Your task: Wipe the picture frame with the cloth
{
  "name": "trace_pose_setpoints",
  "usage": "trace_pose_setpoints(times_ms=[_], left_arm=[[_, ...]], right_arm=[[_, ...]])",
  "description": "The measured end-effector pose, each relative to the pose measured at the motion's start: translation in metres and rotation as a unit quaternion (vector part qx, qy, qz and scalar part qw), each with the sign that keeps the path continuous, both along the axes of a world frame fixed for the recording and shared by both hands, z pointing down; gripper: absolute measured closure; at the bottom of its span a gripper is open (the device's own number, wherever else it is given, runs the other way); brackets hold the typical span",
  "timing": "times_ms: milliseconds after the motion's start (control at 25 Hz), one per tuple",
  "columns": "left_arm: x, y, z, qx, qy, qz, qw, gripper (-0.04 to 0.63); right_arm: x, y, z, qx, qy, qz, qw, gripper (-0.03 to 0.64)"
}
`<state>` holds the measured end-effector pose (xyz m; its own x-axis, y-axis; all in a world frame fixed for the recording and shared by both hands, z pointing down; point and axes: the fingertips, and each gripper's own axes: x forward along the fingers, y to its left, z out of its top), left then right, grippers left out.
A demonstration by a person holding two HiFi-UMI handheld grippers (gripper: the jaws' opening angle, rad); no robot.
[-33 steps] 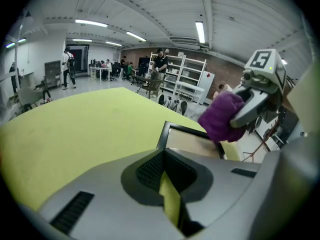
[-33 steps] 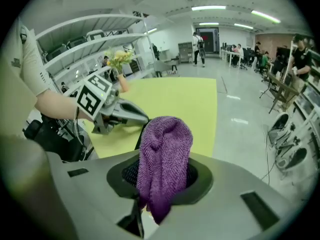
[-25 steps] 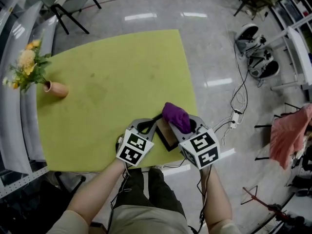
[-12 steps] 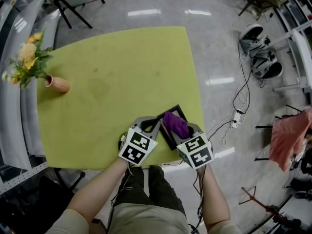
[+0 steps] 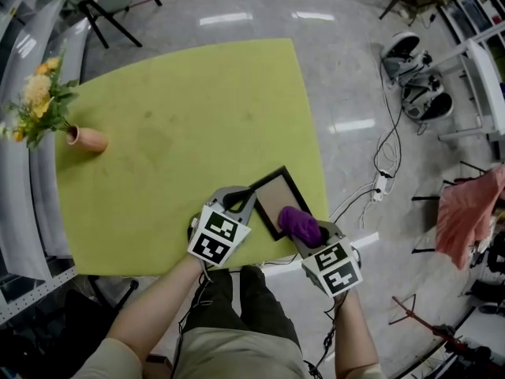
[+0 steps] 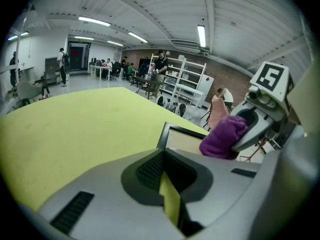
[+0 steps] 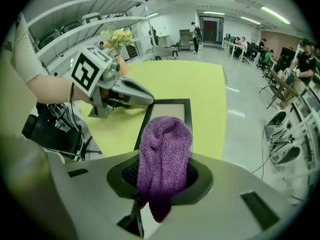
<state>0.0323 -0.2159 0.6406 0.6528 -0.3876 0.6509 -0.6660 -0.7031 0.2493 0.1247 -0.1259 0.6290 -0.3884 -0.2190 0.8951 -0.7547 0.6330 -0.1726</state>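
Note:
A black picture frame [image 5: 275,201] with a beige face lies flat near the front right corner of the green table [image 5: 181,133]. A purple cloth [image 5: 298,225] rests on the frame's near right corner, and my right gripper [image 5: 312,242] is shut on it. In the right gripper view the cloth [image 7: 165,154] hangs bunched out of the jaws, with the frame [image 7: 170,109] beyond it. My left gripper [image 5: 241,200] is shut with nothing between its jaws, its tip against the frame's left edge. The left gripper view shows the frame [image 6: 182,136] just past its jaws.
A terracotta vase with orange and yellow flowers [image 5: 85,139] stands at the table's far left. The table's right edge [image 5: 319,172] runs close to the frame. Cables [image 5: 387,164] trail on the floor to the right, and a chair [image 5: 106,6] stands beyond the table.
The right gripper has drawn the cloth back along the frame, from the far end to the near right corner, uncovering the beige face. The left gripper has stayed at the frame's left edge.

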Motion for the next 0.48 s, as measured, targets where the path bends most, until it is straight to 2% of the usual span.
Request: trace_pose_setpoints(times_ms=[80,240,360,480], left_arm=[[0.001,0.000,0.000,-0.001,0.002,0.002,1.0000,0.589],[0.001,0.000,-0.001,-0.002,-0.004,0.006,1.0000,0.589],[0.001,0.000,-0.001,-0.002,0.001,0.003,1.0000,0.589],[0.003,0.001,-0.002,-0.006,0.001,0.001,1.0000,0.589]], right_arm=[[-0.006,-0.020,-0.022,0.033,-0.041,0.033,0.998,0.514],[-0.042,-0.070,-0.054,0.110,-0.129,0.072,0.983,0.512],[-0.066,-0.088,-0.034,0.105,-0.138,0.075,0.982,0.512],[-0.076,-0.088,-0.005,0.075,-0.114,0.062,0.989,0.512]])
